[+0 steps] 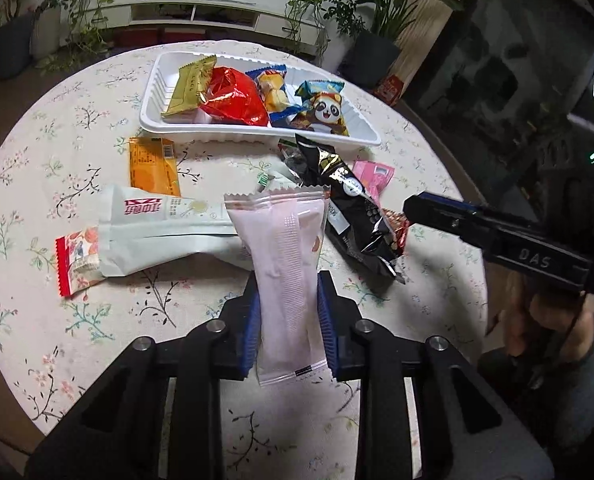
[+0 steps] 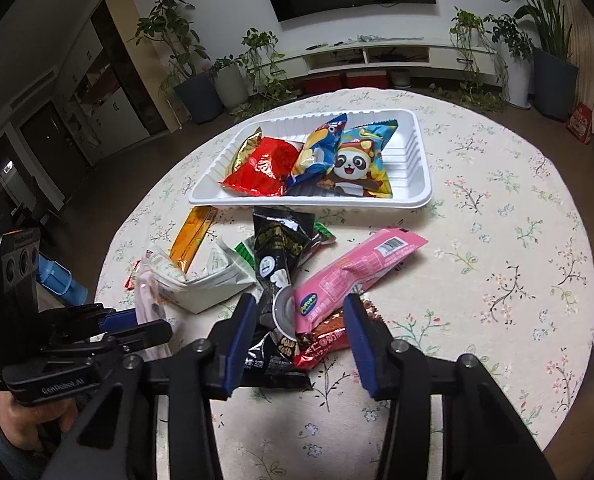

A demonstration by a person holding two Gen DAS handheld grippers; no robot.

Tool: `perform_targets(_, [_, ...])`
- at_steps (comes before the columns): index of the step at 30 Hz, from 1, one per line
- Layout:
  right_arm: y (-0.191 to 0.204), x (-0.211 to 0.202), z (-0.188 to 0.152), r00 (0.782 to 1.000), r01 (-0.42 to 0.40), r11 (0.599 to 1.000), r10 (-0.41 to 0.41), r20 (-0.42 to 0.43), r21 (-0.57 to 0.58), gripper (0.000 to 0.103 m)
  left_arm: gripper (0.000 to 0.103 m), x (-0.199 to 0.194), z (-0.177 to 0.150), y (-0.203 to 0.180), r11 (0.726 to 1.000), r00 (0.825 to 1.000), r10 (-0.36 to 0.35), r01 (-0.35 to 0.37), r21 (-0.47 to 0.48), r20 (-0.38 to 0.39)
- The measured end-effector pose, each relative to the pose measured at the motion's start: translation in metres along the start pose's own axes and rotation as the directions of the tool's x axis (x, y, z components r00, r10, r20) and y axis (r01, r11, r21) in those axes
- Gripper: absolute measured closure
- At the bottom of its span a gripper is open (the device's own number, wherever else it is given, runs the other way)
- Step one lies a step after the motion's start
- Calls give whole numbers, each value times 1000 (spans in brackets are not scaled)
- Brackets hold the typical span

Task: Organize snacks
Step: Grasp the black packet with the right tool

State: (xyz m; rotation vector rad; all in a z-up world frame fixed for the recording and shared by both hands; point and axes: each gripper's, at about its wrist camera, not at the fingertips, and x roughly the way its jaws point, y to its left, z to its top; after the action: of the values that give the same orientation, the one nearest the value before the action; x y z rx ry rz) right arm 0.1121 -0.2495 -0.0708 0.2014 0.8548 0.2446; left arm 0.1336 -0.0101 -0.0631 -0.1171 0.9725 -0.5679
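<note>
My left gripper (image 1: 287,312) is shut on a pale pink snack packet (image 1: 287,264) and holds it over the table; it also shows at the left of the right wrist view (image 2: 137,322). My right gripper (image 2: 299,340) is open, its jaws on either side of a black packet (image 2: 277,272), a bright pink packet (image 2: 353,272) and a red-brown packet (image 2: 321,344). The white tray (image 1: 153,92) at the back holds gold, red, blue and panda packets; it also shows in the right wrist view (image 2: 417,152).
An orange packet (image 1: 153,168), a white-green packet (image 1: 157,232) and a small red-edged packet (image 1: 77,260) lie loose on the round floral table (image 1: 57,340). Potted plants and a white TV bench stand behind the table.
</note>
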Motion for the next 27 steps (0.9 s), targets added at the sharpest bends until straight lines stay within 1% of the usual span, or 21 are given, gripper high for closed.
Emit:
perform_targets(2, [1,2,2,1000,-16,1000,16,-10,2,56,79,-7,-1,8,999,999,-37,37,-38,12])
perform_targets(4, [4,4,5,1000,-13,1000,12,-16,-20,56,79,-10,-3,17,992,996,-89,91,-84,22])
perform_targets(8, [14,9,15,999,-22,998,20,-38,-53,56,79,-14,-5,28,982,991,-131,135,-134,39])
perform_targets(12, [29,28,16,994,2,994,-15,-112,-110,57,79,-15,-6,35,971,985,-163,169,-169,47])
perform_targets(14, [31,40,12,988,6,993,-24,-151,-116,58,79,-14,-7,39,967,984,-171,177,-183,47])
perform_targets(20, [30,56,7,977,35,989,-65,-205,-146,60,79,-11,-8,40,962,982,-187,191,-194,42])
perform_targets(23, [36,66,4,971,60,980,-101,-216,-188,62,79,-10,-9,40,962,982,-188,191,-196,38])
perform_targets(25, [42,69,2,968,89,968,-140,-207,-236,62,79,-9,-9,40,961,981,-189,192,-199,33])
perform_targets(27, [42,69,2,969,89,968,-138,-205,-233,62,79,-8,-10,40,961,981,-190,192,-200,29])
